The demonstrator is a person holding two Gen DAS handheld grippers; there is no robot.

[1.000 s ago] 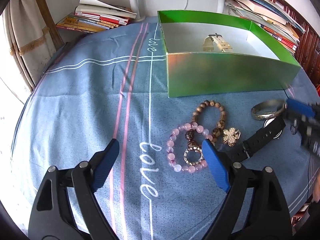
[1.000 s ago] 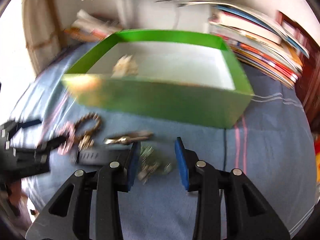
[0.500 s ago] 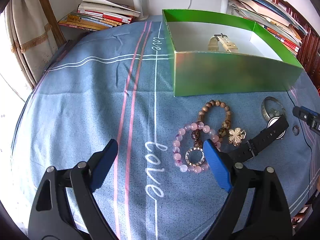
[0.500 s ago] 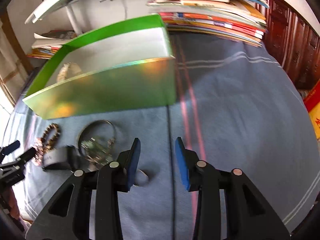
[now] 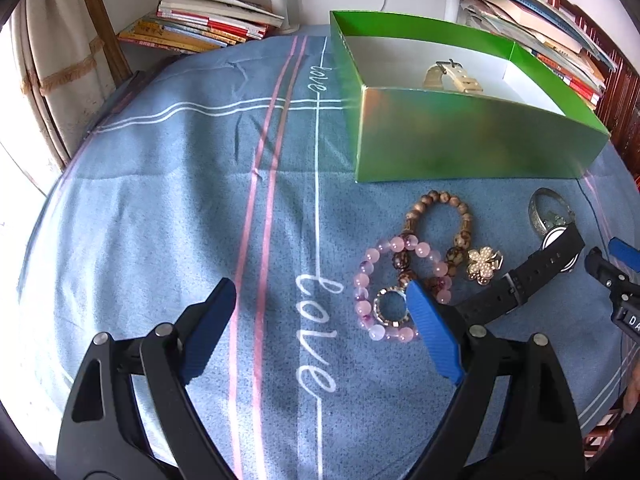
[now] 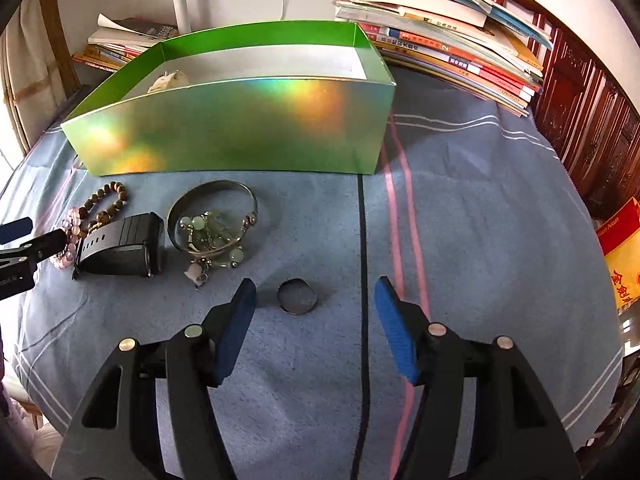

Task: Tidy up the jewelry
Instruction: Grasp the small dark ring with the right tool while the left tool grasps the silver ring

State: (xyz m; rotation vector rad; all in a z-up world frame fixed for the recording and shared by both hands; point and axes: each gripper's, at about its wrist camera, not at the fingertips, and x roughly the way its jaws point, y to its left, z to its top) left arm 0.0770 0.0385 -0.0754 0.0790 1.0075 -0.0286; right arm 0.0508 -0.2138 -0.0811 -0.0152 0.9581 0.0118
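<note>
A shiny green box [image 5: 460, 144] [image 6: 240, 128] stands on the blue cloth with a pale gold watch [image 5: 452, 76] inside. In front of it lie a brown bead bracelet [image 5: 440, 216], a pink bead bracelet [image 5: 380, 280], a flower brooch [image 5: 484, 264], a black watch [image 6: 120, 244] and a silver bangle [image 6: 212, 216] around green bead pieces. A small metal ring [image 6: 298, 296] lies just ahead of my right gripper [image 6: 316, 320], whose jaws are opening with nothing between them. My left gripper [image 5: 320, 320] hangs open beside the pink bracelet.
Stacks of books [image 6: 448, 44] lie behind and right of the box, more books [image 5: 200, 28] at the back left. A dark wooden cabinet [image 6: 580, 112] stands on the right. A black cable [image 6: 362, 280] runs across the cloth.
The right gripper swung right, then settled lower over the small ring, and its jaws widened. The left gripper stayed put and open.
</note>
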